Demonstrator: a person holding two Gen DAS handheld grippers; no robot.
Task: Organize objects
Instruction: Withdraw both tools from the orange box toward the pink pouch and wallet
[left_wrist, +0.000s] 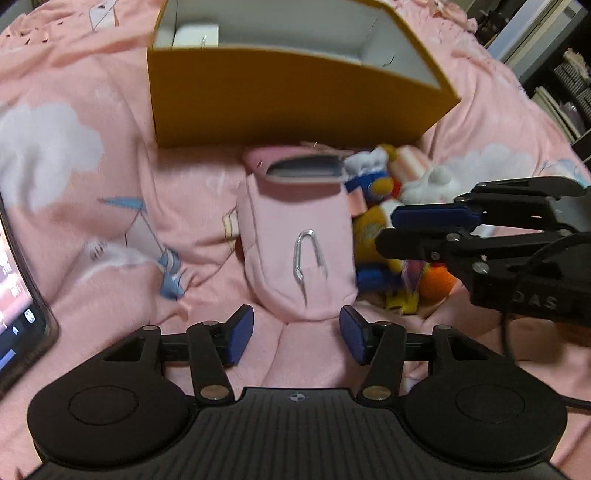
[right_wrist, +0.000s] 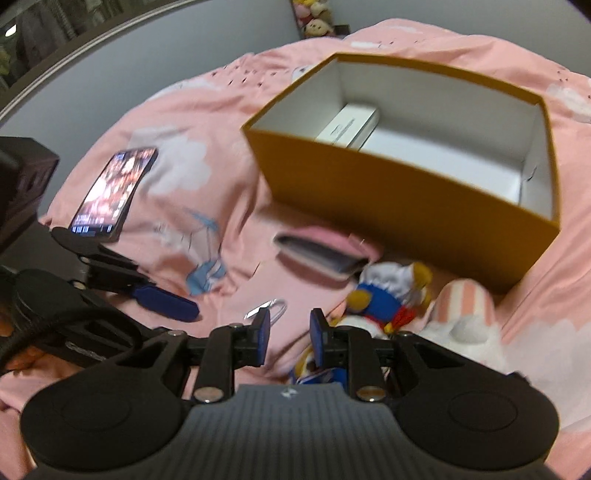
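A pink pouch (left_wrist: 299, 243) with a silver clip lies on the pink bedspread, just in front of my open, empty left gripper (left_wrist: 297, 338). A yellow box (left_wrist: 288, 99) stands open behind it, with a white carton (right_wrist: 351, 125) inside. Plush toys (left_wrist: 388, 192) lie to the right of the pouch. My right gripper (right_wrist: 288, 334) is open and empty, hovering over the pouch (right_wrist: 317, 254) and a duck plush (right_wrist: 384, 295); it also shows in the left wrist view (left_wrist: 410, 230) above the toys. The box (right_wrist: 406, 192) stands beyond.
A lit phone (right_wrist: 114, 192) lies on the bedspread to the left; its edge shows in the left wrist view (left_wrist: 18, 314). A striped pink and white plush (right_wrist: 465, 310) lies right of the duck. Shelves (left_wrist: 554, 74) stand beyond the bed.
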